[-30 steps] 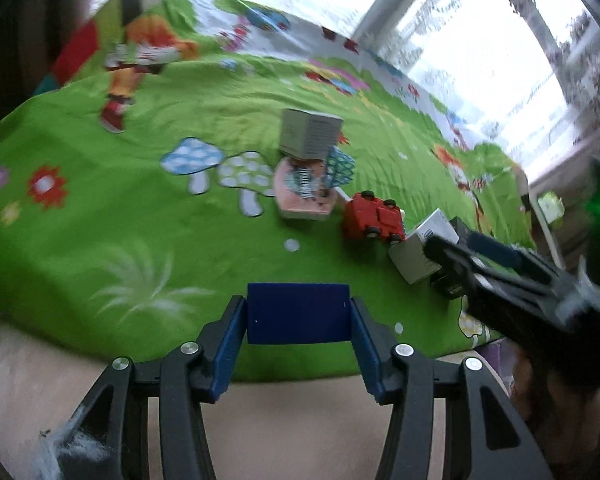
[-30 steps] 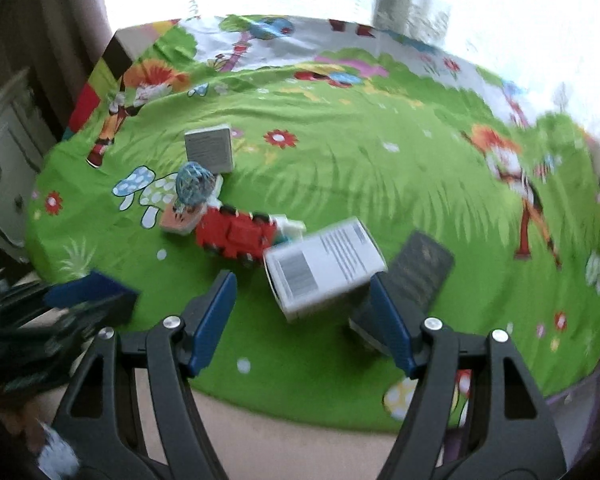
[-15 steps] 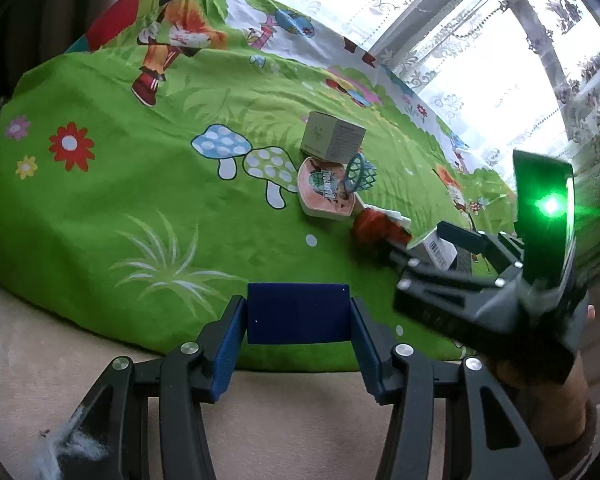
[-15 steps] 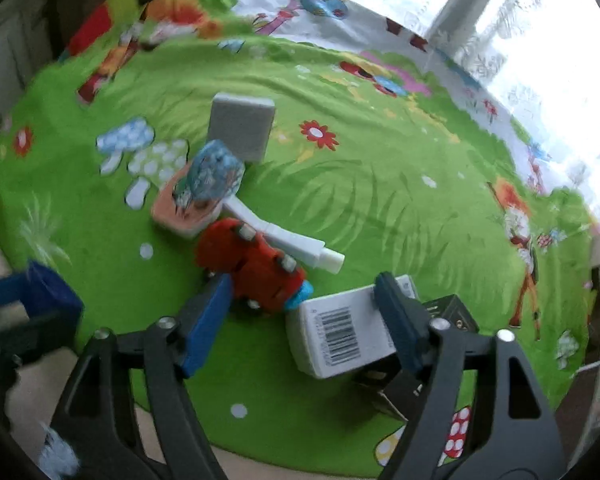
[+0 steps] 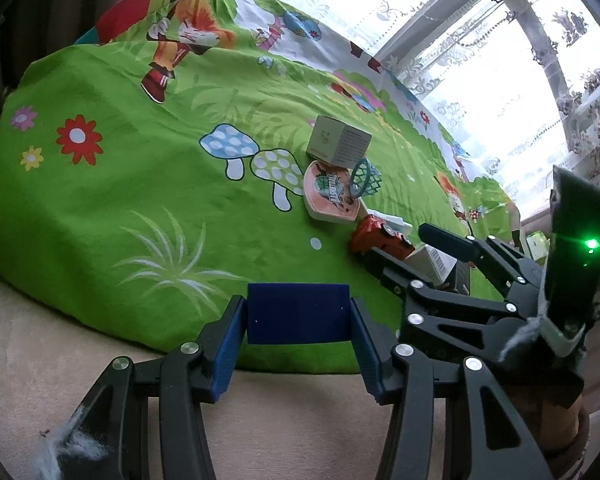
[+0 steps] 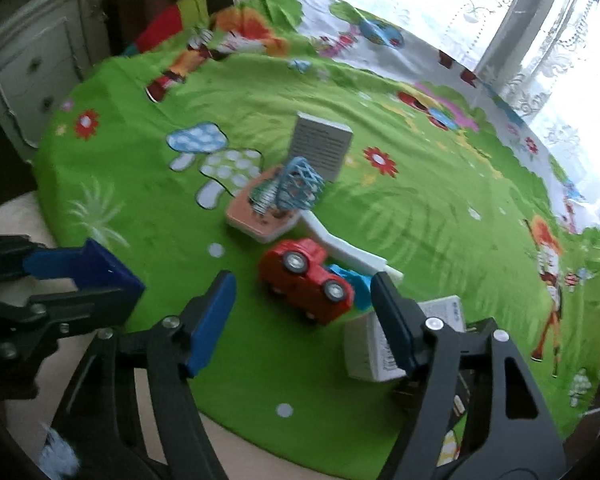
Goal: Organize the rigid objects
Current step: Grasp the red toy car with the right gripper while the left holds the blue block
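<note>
The left gripper [image 5: 298, 344] holds a blue block [image 5: 298, 313] between its jaws over the edge of the green bedspread [image 5: 140, 200]. The right gripper [image 6: 304, 320] has its jaws spread, with the red toy car [image 6: 304, 284] at twelve o'clock between them, lying on its side. A white box [image 6: 366, 352] sits at three o'clock behind the right finger.

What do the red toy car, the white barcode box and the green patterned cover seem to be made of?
Red toy car: probably moulded plastic, with a smooth, slightly glossy body and grey wheel hubs. White barcode box: likely printed cardboard, with flat matte faces and sharp edges. Green patterned cover: soft printed fabric, matte, with folds and ripples.
</note>
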Demonstrator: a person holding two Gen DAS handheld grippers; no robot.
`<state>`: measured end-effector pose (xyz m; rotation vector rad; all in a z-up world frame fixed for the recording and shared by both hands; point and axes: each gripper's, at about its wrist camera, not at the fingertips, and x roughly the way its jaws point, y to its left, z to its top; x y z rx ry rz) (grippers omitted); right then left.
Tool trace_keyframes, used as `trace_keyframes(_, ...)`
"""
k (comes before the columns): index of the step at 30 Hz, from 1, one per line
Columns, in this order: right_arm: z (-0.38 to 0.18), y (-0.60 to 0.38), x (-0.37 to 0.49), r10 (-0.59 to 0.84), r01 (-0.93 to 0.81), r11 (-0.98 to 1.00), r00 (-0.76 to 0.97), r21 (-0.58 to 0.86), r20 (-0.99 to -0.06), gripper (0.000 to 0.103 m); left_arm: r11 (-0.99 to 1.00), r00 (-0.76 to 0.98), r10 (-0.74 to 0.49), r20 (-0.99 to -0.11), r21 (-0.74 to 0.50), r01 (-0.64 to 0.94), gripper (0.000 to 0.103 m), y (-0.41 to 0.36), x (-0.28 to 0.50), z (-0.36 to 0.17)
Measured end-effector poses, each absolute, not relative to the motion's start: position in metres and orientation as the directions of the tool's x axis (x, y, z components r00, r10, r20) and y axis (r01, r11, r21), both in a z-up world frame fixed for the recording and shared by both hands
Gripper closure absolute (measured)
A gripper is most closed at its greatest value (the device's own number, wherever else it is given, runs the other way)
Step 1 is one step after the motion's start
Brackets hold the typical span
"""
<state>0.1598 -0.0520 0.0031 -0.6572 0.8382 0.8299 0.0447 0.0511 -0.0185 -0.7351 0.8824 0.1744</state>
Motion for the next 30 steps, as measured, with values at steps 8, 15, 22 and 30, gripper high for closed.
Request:
trace_keyframes(8, 0.010, -0.058, 0.161, 0.476, -0.876, 0.483, 0.259, 0.003, -0.841, 0.054, 0.723, 0.646, -0.160, -0.747, -0.534, -0.438, 0.051, 0.056, 0.043, -0.020)
trace_keyframes(15, 0.012, -0.065, 0.148, 0.528, -0.895, 0.436, 0.165, 0.099, -0.833, 0.054, 0.714, 0.650, -0.152, -0.745, -0.537, -0.448, 0.051, 0.058, 0.041, -0.020)
trace_keyframes(22, 0.003, -0.063, 0.137, 0.517, -0.897, 0.406, 0.071, 0.171, -0.853, 0.057, 0.695, 0.656, -0.132, -0.743, -0.541, -0.473, 0.051, 0.065, 0.031, -0.018)
trace_keyframes(30, 0.014, -0.092, 0.133, 0.541, -0.833, 0.515, 0.130, 0.205, -0.831, 0.057, 0.699, 0.656, -0.133, -0.743, -0.540, -0.469, 0.051, 0.064, 0.030, -0.019)
